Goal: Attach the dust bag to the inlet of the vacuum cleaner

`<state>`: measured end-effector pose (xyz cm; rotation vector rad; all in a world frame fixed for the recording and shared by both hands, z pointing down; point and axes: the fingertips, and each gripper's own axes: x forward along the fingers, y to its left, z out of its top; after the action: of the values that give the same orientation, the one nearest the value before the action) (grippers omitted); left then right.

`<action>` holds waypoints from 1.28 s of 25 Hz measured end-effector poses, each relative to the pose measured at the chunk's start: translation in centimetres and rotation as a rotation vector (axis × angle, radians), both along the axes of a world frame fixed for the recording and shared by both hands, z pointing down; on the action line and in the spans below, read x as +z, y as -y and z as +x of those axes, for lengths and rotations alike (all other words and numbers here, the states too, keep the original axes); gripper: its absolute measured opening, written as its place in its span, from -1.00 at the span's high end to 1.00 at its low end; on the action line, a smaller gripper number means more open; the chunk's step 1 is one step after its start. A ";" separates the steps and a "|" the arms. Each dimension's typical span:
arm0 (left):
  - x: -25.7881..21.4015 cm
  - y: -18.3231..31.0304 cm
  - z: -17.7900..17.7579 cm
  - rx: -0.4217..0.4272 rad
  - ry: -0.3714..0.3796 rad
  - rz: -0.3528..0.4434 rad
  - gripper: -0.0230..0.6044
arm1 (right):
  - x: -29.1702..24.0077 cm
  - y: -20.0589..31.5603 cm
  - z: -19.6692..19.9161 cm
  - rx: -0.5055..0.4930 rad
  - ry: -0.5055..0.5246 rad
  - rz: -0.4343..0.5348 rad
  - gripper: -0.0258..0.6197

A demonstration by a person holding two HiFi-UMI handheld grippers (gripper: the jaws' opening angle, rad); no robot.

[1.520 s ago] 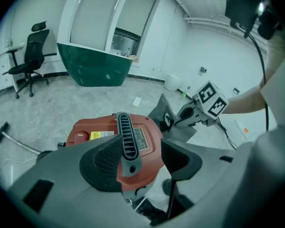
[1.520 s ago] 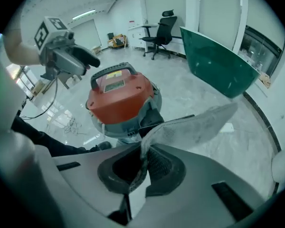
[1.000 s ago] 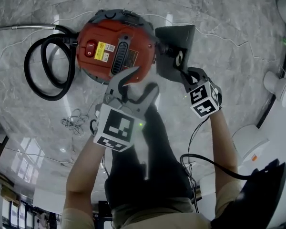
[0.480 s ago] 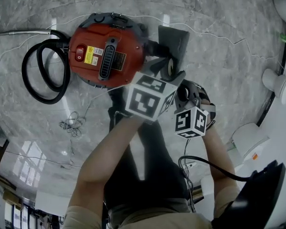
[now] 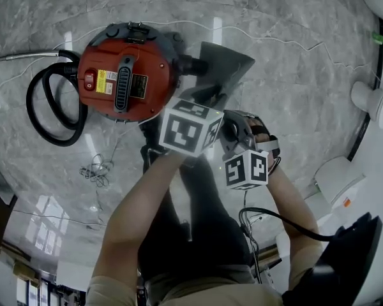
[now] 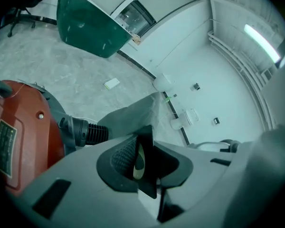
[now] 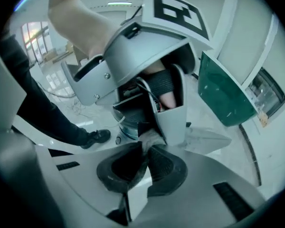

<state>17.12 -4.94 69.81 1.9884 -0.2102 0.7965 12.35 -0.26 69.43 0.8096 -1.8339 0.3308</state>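
Head view: grey fabric dust bag (image 5: 226,65) held just beside the black ribbed inlet (image 6: 83,131) of the round red vacuum cleaner (image 5: 124,81).
Left gripper (image 6: 145,163) has just been closing and now clamps the bag's dark card collar (image 6: 146,144); right gripper (image 7: 145,160) is closed, pinching its fabric edge.

Looking down on a red vacuum cleaner (image 5: 124,75), black hose (image 5: 41,116) curled beside. Grey dust bag (image 5: 226,62) at its side. Left gripper (image 5: 207,101) jaws just closing, maybe pinching the bag; right gripper (image 5: 230,125) close beside.
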 end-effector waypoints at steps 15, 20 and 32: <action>0.6 0.8 -0.3 0.061 0.155 0.471 0.84 | -1.9 5.0 5.8 1.165 1.142 -0.436 -0.11; 0.0 -0.7 0.7 0.144 0.147 0.578 0.84 | -0.9 6.5 6.2 1.231 1.195 -0.450 -0.14; -0.1 -2.8 -0.1 0.083 0.011 0.250 0.15 | 2.8 4.3 7.9 1.283 0.991 -0.467 0.80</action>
<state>17.03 -2.15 69.70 2.2405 -0.2456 0.8684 20.30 -4.56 72.22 1.5388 -1.6287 2.1874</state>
